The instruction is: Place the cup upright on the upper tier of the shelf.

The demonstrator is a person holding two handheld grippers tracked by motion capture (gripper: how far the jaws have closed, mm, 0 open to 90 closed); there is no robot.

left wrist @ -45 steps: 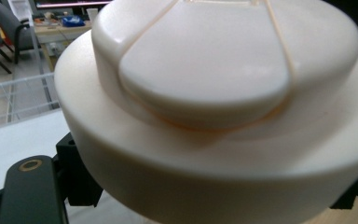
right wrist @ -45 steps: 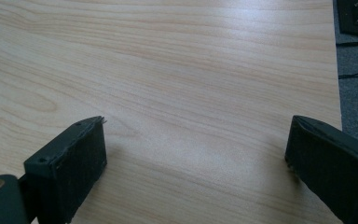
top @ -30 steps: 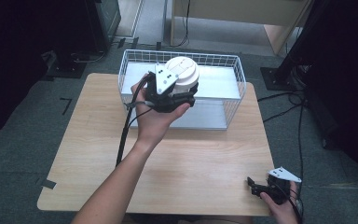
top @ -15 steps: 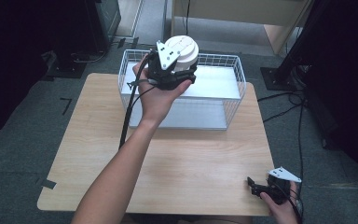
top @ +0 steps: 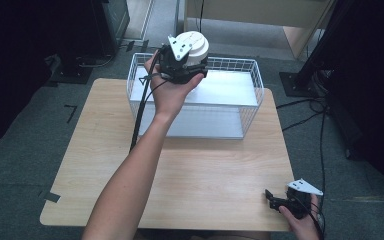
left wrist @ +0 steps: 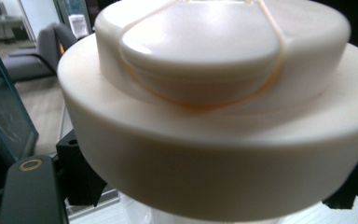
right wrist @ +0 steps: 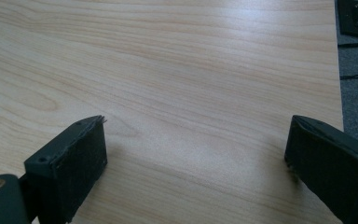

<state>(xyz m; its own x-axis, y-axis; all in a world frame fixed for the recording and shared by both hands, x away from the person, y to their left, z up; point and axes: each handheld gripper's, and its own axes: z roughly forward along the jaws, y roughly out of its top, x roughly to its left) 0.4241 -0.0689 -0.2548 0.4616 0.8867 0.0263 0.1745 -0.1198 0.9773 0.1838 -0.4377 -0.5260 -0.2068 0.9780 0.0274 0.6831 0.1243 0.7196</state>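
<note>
Wood table: we clamp the white tub with the left gripper above the basket, likely to drop it in; right gripper spread, idle.

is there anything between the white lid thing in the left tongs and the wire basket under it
Nothing visible. The left tongs hold the white round lid in the air over the back of the wire basket, whose top is open. No other object shows inside the basket.
</note>
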